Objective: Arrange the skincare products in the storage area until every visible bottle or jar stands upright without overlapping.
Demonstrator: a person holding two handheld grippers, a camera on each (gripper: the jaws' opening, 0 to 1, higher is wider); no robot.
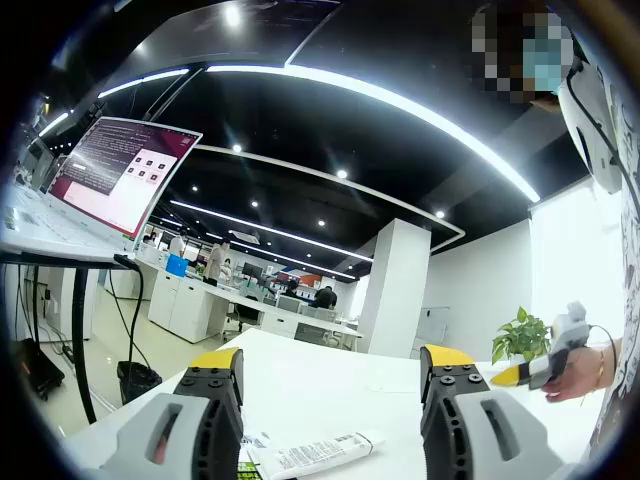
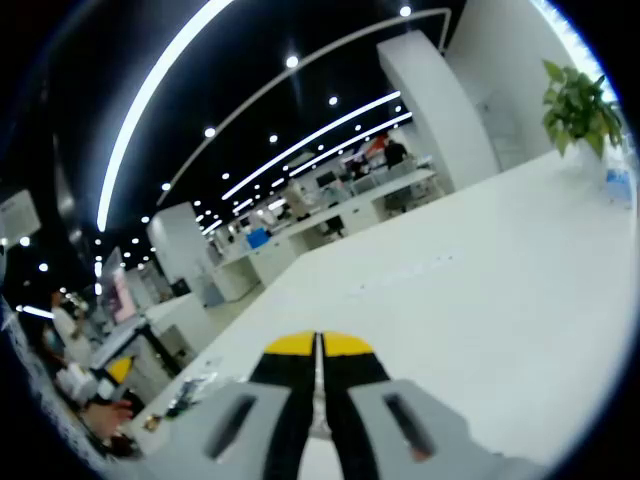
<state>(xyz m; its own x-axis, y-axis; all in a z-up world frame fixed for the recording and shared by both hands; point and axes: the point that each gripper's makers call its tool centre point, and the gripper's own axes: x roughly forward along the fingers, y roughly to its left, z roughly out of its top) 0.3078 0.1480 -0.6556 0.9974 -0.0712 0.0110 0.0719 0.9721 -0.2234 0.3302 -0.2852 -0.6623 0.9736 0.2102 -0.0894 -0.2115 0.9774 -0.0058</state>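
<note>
A white skincare tube (image 1: 318, 453) with printed text lies flat on the white table (image 1: 320, 375), low between my left gripper's jaws. My left gripper (image 1: 330, 365) is open, its yellow-tipped jaws wide apart above the tube and touching nothing. At the right edge of the left gripper view, my right gripper (image 1: 545, 365) is held up in a person's hand. In the right gripper view, my right gripper (image 2: 319, 345) is shut, yellow tips pressed together with nothing between them, over bare table (image 2: 480, 290). Small items (image 2: 190, 395) lie at the table's far left edge, too small to identify.
A laptop (image 1: 120, 180) with a lit screen stands on a raised stand at the left, cables hanging under it. A potted plant (image 1: 520, 338) (image 2: 580, 105) sits on the table's far corner. Office desks and people fill the background.
</note>
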